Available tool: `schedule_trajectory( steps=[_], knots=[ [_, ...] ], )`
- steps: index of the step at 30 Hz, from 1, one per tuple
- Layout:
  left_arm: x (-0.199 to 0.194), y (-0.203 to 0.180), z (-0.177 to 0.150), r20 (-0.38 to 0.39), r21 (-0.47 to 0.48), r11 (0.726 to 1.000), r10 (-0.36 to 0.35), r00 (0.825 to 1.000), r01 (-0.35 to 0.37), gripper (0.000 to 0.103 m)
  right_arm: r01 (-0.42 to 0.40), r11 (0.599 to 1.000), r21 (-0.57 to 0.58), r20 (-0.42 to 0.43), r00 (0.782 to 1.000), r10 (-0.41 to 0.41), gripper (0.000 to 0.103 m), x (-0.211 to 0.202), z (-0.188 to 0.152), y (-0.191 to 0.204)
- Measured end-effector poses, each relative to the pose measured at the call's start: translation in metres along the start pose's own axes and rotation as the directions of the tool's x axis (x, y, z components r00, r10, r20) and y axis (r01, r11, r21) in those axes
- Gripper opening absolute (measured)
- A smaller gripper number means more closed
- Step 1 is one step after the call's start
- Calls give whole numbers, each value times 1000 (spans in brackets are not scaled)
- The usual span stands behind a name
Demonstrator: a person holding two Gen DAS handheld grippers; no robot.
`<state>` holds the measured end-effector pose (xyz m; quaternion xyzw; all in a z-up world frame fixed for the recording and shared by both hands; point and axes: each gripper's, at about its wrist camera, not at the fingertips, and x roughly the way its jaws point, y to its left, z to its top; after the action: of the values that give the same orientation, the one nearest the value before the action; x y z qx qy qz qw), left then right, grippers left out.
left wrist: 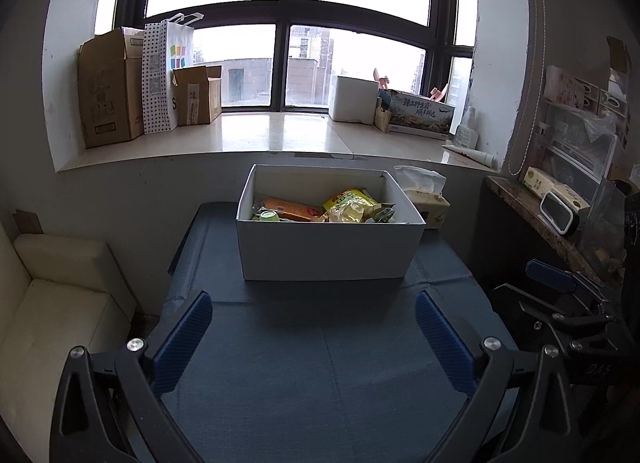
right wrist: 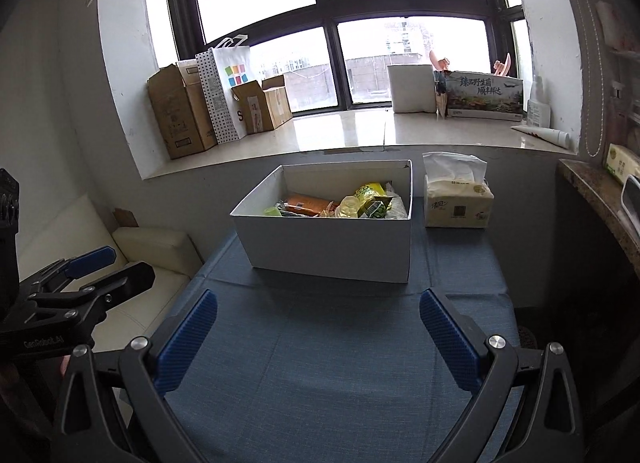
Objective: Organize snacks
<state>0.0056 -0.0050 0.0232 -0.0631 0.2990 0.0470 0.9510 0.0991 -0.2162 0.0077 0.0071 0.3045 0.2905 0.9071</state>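
Hovering with jaws spread and empty, left gripper (left wrist: 314,313) and right gripper (right wrist: 318,313) should approach centre-frame open white cardboard box (right wrist: 332,247) of snack packets (right wrist: 362,201) from above

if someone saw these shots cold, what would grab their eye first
The open white cardboard box in the middle of the blue-cloth table, filled with orange, yellow and green snack packets. Next, the large dark-framed window glowing behind it, with brown cartons on its sill. In the foreground, the left gripper and the right gripper hang open and empty over the cloth.
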Motion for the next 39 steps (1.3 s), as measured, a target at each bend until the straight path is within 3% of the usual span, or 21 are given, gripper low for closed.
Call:
schedule_trajectory(
  steps=[39],
  knots=[
    [10,-1,-6,-48,0,1000,-20,999,20,103,-34,999,36,-53,998,35,103,6,-5,-2]
  ],
)
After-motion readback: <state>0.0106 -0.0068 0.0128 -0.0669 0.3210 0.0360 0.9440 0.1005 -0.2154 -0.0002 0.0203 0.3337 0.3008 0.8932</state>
